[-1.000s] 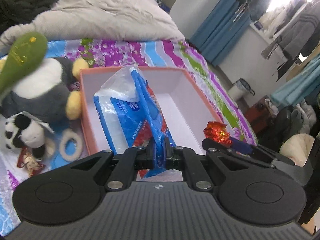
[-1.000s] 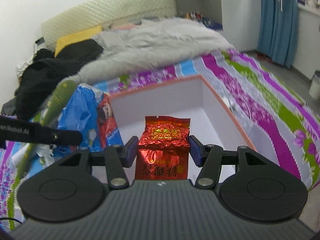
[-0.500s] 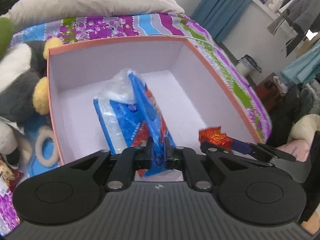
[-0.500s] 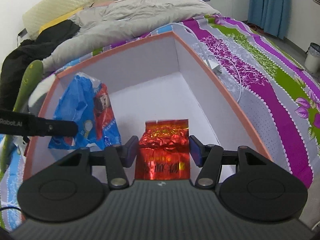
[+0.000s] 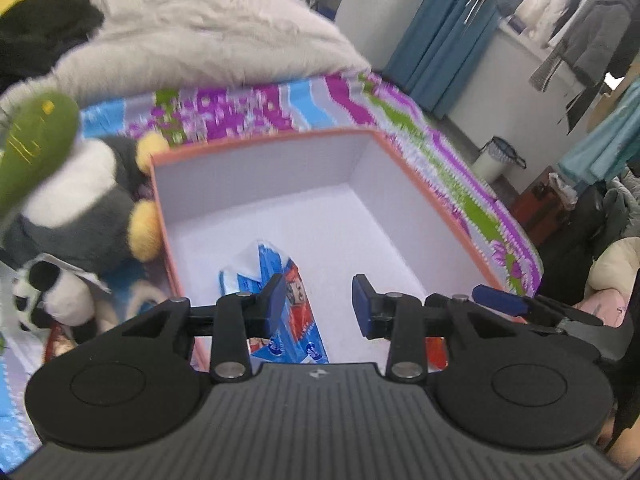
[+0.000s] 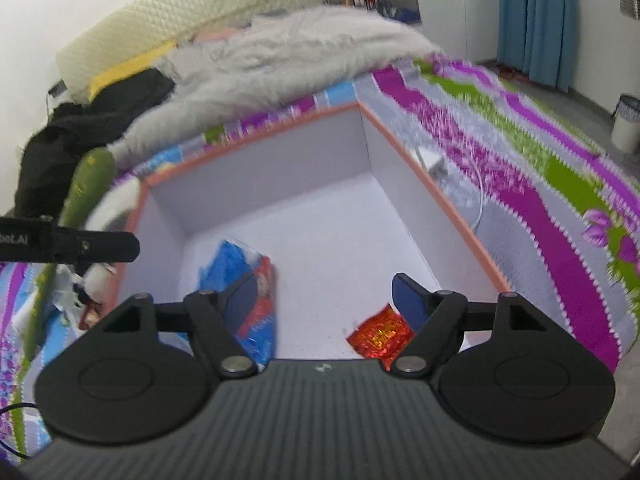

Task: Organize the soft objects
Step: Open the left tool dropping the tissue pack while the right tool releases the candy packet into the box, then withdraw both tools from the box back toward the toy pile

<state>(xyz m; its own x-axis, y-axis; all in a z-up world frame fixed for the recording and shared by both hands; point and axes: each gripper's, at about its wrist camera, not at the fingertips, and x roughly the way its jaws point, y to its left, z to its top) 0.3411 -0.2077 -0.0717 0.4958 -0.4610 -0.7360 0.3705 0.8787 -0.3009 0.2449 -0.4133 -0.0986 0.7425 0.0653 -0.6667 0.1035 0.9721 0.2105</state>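
Observation:
An orange-rimmed white box (image 5: 424, 196) (image 6: 440, 196) sits on the striped bedspread. On its floor lies a blue and red tissue pack (image 5: 296, 320) (image 6: 248, 280), and a red foil packet (image 6: 380, 334) lies near the front wall. My left gripper (image 5: 318, 304) hovers above the box, its jaws opening, with the tissue pack below and free of the pads. The jaws of my right gripper (image 6: 326, 298) are opening too, and the foil packet rests under its right finger, untouched. A sliver of the foil packet (image 5: 436, 350) shows behind the left gripper's right finger.
Left of the box lie a grey and white plush penguin (image 5: 80, 200), a small panda toy (image 5: 48, 296) and a green plush (image 5: 32, 148). A grey duvet (image 6: 288, 64) and dark clothes (image 6: 80, 132) fill the bed's far end. A white cable (image 6: 476, 196) lies right of the box.
Both grippers have let go: the tissue pack dropped from the left jaws onto the box floor, the foil packet from the right jaws. Both views pulled back and up from the box.

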